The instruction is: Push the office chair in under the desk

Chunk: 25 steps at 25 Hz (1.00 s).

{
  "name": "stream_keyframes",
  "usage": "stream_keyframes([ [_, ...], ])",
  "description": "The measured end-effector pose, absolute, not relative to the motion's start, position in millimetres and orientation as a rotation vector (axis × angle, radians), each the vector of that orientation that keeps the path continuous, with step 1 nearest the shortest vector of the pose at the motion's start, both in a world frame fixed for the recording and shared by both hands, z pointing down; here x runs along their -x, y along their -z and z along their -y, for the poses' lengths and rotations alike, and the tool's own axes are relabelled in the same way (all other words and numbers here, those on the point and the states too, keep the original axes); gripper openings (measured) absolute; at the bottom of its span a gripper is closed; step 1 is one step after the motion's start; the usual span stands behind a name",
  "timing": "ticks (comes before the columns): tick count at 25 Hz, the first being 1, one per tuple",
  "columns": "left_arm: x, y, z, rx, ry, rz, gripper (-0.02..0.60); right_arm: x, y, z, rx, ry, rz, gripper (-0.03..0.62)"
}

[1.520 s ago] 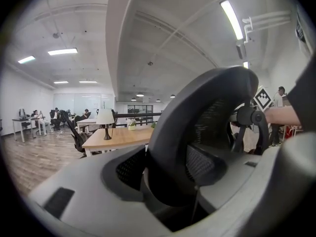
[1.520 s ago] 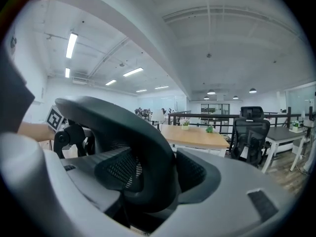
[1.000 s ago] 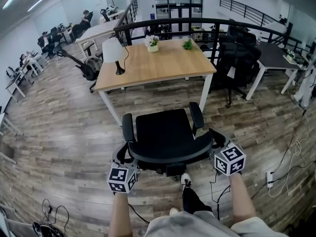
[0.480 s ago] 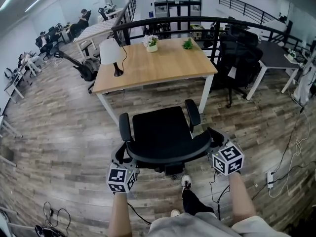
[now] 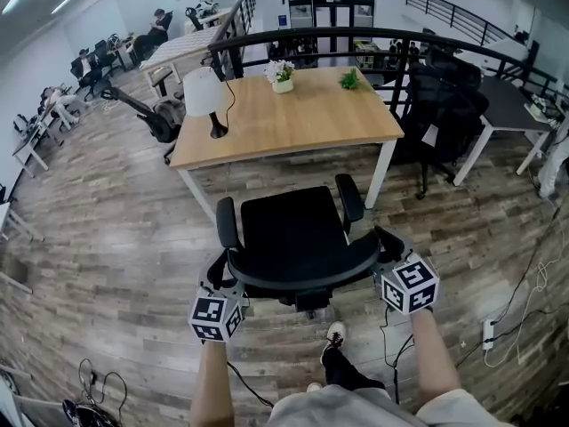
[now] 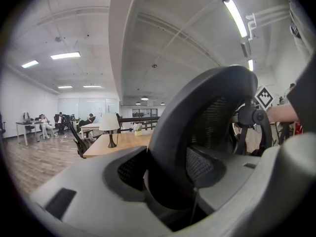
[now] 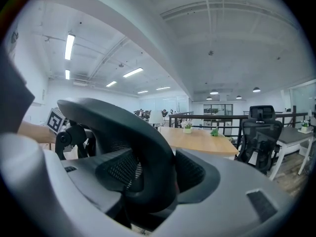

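A black office chair stands on the wood floor just short of the wooden desk, its seat facing the desk's front edge. My left gripper holds the left end of the curved backrest. My right gripper is on the backrest's right end. In the left gripper view the black mesh backrest fills the gap of the left gripper. In the right gripper view the backrest rim lies inside the right gripper, whose jaws are closing a little onto it.
On the desk stand a white lamp, a flower pot and a small green plant. Dark chairs crowd the right of the desk, below a black railing. Cables and a power strip lie at right. My foot is behind the chair.
The chair has rolled a little forward toward the desk, with both grippers moving along on the backrest.
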State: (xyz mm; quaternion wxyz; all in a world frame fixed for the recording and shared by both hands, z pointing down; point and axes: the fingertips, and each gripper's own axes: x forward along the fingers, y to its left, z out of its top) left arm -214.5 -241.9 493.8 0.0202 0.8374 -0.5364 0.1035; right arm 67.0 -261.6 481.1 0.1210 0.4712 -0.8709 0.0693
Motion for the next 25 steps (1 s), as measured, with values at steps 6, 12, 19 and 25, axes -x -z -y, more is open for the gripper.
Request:
stream_keyframes([
  [6, 217.8, -494.4, 278.1, -2.600, -0.315, 1.666, 0.278, -63.8, -482.8, 298.0, -1.341, -0.185, 2.552, 0.262],
  [12, 219.7, -493.3, 317.4, -2.585, -0.313, 1.680, 0.276, -62.2, -482.3, 338.5, -1.313, -0.183, 2.561, 0.259],
  [19, 212.4, -496.6, 363.5, -2.562, -0.305, 1.706, 0.276, -70.0, -485.4, 389.3, -1.295, -0.192, 2.566, 0.253],
  [25, 213.5, -494.5, 407.5, -2.557, -0.304, 1.719, 0.276, -75.0, -483.4, 426.7, -1.285, -0.233, 2.590, 0.215],
])
